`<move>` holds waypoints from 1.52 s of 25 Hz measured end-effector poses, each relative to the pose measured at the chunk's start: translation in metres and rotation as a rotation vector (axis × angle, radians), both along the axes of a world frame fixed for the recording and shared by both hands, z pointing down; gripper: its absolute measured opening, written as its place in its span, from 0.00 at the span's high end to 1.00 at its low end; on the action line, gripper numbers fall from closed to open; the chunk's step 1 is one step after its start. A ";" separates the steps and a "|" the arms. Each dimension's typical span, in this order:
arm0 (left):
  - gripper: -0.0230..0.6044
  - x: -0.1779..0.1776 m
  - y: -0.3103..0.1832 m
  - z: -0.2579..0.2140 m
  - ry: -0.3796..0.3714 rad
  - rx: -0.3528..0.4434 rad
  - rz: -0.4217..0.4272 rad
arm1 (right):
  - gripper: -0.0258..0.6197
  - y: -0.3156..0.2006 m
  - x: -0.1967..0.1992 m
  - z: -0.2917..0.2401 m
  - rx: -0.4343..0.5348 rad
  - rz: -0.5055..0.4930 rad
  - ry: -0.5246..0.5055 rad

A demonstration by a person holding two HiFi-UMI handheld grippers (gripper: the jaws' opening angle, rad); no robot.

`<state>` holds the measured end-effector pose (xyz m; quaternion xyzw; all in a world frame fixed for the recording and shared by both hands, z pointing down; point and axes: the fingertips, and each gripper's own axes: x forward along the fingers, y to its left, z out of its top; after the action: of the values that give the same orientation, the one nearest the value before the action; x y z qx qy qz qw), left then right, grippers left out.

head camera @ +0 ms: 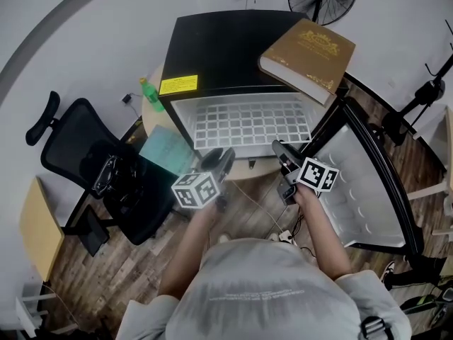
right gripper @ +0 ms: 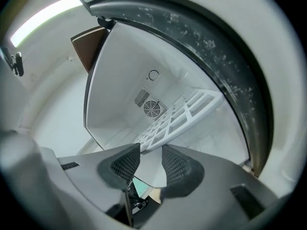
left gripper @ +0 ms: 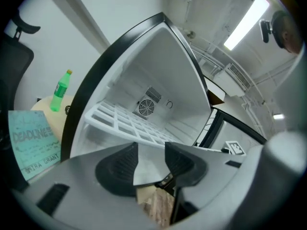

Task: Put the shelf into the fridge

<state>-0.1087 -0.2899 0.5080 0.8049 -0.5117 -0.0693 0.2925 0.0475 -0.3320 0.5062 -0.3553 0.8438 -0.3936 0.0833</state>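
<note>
We find the shelf (head camera: 251, 122) already lying across the inside of the fridge (head camera: 212, 48), its front edge at the fridge's mouth, so the placing looks essentially done. We judge that only a seating check, and perhaps shutting the door (head camera: 368, 183), is left. Both claws are released: the left gripper (left gripper: 151, 150) and the right gripper (right gripper: 151, 152) hover just in front of the fridge, jaws apart, nothing between them, clear of the shelf. We cannot tell whether the shelf's side edges rest on the fridge's wall ledges, and the head view hides the space beneath the shelf.
</note>
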 end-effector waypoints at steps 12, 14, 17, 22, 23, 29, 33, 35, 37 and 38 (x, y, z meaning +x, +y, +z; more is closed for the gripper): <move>0.78 -0.013 0.013 -0.019 -0.266 0.057 -0.076 | 0.75 0.023 0.012 -0.017 0.125 0.034 0.232; 0.78 -0.017 0.012 -0.014 -0.424 0.054 -0.083 | 0.75 0.023 0.009 -0.019 0.159 0.012 0.315; 0.78 -0.017 0.012 -0.013 -0.544 0.074 -0.082 | 0.75 0.025 0.007 -0.027 0.232 -0.007 0.398; 0.78 -0.019 0.005 -0.008 -0.629 0.064 -0.082 | 0.75 0.017 0.011 -0.025 0.258 0.020 0.519; 0.78 -0.021 0.004 -0.005 -0.644 0.058 -0.086 | 0.75 0.015 0.013 -0.022 0.256 0.034 0.547; 0.80 -0.021 0.006 -0.009 -0.666 0.063 -0.109 | 0.75 0.011 0.018 -0.012 0.270 0.075 0.652; 0.81 -0.021 0.003 -0.008 -0.678 0.054 -0.117 | 0.75 0.008 0.017 -0.010 0.274 0.082 0.678; 0.81 -0.021 0.002 -0.007 -0.684 0.051 -0.122 | 0.75 0.007 0.016 -0.009 0.263 0.084 0.675; 0.81 -0.021 0.001 -0.007 -0.687 0.049 -0.125 | 0.75 0.006 0.016 -0.009 0.257 0.086 0.670; 0.81 -0.021 0.001 -0.007 -0.691 0.049 -0.126 | 0.75 0.005 0.016 -0.010 0.257 0.087 0.670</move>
<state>-0.1296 -0.2891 0.5013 0.7544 -0.6273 0.1769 0.0775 0.0639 -0.3266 0.4966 -0.4868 0.8509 -0.1420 -0.1370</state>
